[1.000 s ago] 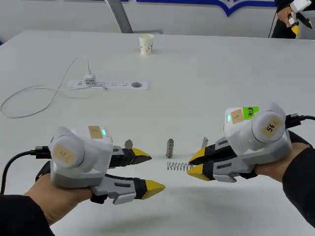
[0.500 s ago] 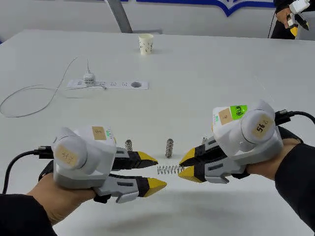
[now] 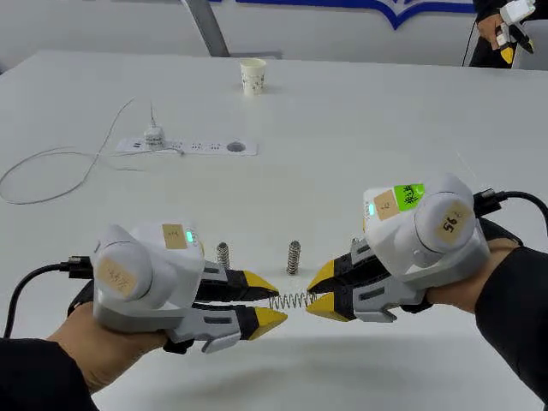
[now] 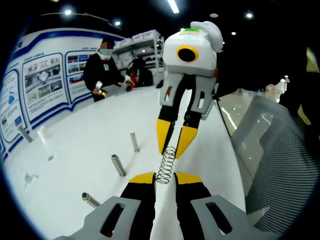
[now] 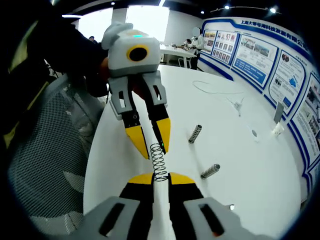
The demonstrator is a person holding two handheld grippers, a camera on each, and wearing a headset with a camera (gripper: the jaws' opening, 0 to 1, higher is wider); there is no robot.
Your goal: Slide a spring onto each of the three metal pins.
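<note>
while the left tool sits at the near left of the white counter, its yellow-tipped jaws stand slightly apart on either side of one end of the loose spring; i cannot tell whether they press on it. tan stickers on its white body carry handwriting too faint to read. the spring hangs level above the counter, bridging the two tools tip to tip. its other end is pinched between the jaws of the right tool, which are closed on it. just behind the spring stand two pins already wearing springs, the left pin and the middle pin. the left gripper view shows the bare pin upright beyond them. the right tool bears a round sticker with handwritten digits, 56 or 95 depending on which way up, and a green label with unreadable print. far back lie a power strip and a patterned paper cup.
</note>
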